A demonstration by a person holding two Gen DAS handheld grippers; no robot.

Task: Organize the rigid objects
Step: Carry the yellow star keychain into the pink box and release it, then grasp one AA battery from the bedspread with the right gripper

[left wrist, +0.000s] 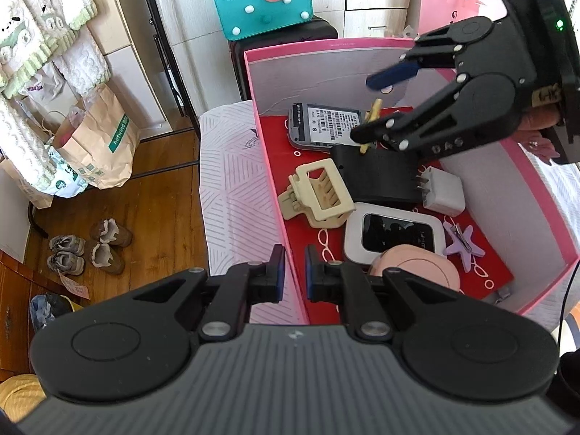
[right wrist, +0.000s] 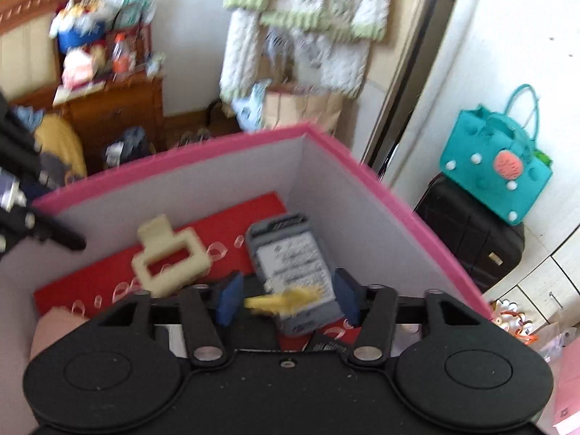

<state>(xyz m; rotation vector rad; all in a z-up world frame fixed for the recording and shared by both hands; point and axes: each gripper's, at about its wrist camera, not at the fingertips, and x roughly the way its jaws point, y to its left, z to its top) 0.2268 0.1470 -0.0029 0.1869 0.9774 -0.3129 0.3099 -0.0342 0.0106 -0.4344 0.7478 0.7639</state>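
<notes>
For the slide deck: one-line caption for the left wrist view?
Left claw shut on the pink box wall while the open right claw drops a small yellow clip over the clutter inside.

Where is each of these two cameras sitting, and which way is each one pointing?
Left wrist view: rides on the left gripper, looking down along its fingers, shut on the pink box wall; the right gripper reaches in above.
Right wrist view: rides on the right gripper, looking down into the box; jaws open, a small yellow piece between them.
Both show: box, cream hair clip, grey phone, teal bag.
</notes>
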